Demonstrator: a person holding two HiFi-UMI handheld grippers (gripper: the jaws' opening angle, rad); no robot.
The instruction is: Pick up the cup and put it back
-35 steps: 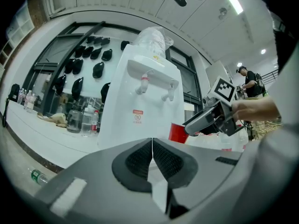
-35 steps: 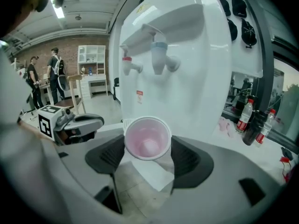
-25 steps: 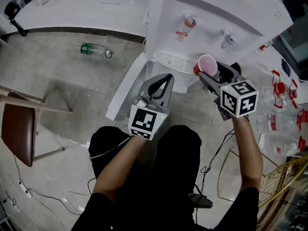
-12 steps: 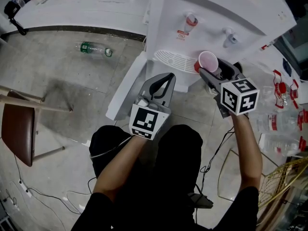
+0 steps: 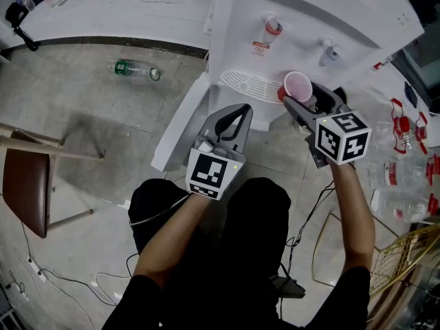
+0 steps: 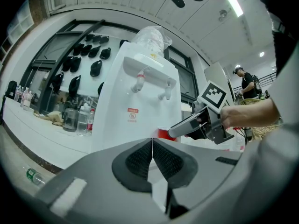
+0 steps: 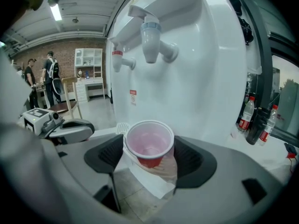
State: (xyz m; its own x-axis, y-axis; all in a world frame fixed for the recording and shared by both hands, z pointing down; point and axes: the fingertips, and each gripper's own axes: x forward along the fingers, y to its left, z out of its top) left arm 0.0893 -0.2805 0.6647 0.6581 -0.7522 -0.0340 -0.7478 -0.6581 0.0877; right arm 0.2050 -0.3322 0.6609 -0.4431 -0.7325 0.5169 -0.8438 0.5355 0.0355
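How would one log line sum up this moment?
right gripper: shut on red cup | left gripper: shut, empty | red cup: held by water dispenser

**Left Jaws Closed Before the Water Dispenser**

The left gripper (image 6: 152,144) fills the frame from 4 to 8 o'clock. Its two ribbed pads (image 6: 136,161) are pressed together with nothing between them. Just past them, at centre, stands a white water dispenser (image 6: 122,125). A clear bottle (image 6: 152,38) sits on top of it at 12 o'clock, and its face carries two taps, the left one a red tap (image 6: 138,81). At 3 o'clock the right gripper (image 6: 176,131) reaches in, its marker cube (image 6: 213,95) uppermost and a hand (image 6: 243,116) behind it. A red cup (image 6: 164,134) shows as a sliver at its tip. At 9 o'clock a counter (image 6: 28,125) carries bottles (image 6: 79,118). A green bottle (image 6: 32,175) lies on the floor at 8 o'clock.
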